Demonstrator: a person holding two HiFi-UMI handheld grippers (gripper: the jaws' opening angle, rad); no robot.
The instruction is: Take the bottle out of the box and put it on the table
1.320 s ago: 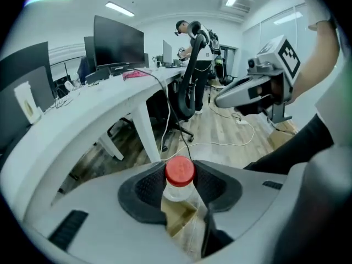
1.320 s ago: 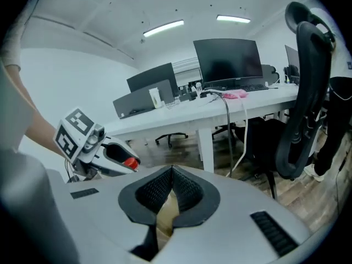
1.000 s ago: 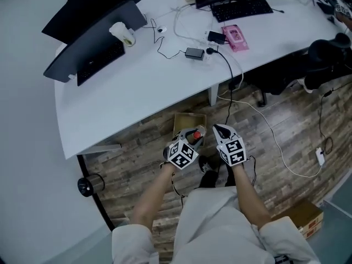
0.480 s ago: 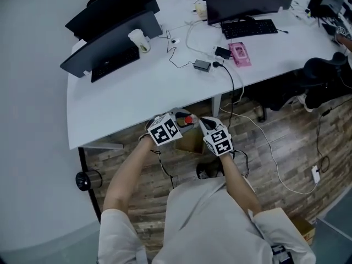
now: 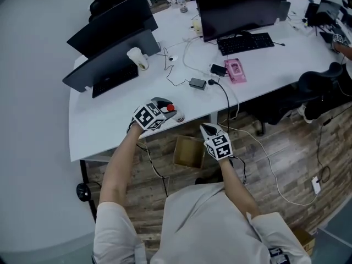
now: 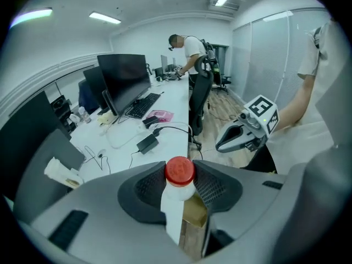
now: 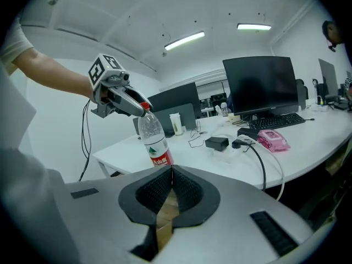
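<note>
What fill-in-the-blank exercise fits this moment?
The left gripper is shut on the bottle just below its ____ cap.
The right gripper, jaws together, holds ____.
The open cardboard box stands on the ____.
Missing words: red; nothing; floor.

Desk inventory
We count one table (image 5: 126,114) bearing three monitors (image 5: 239,7), two keyboards (image 5: 245,43), one pink packet (image 5: 235,70); one bottle (image 7: 153,139); one box (image 5: 188,152).

The white counter (image 5: 121,114) carries monitors (image 5: 239,7), a keyboard (image 5: 246,43), a pink pack (image 5: 235,70), an adapter (image 5: 197,83) and a cup (image 5: 137,58). Below its edge, an open box (image 5: 188,151) sits on the wooden floor (image 5: 286,142).
</note>
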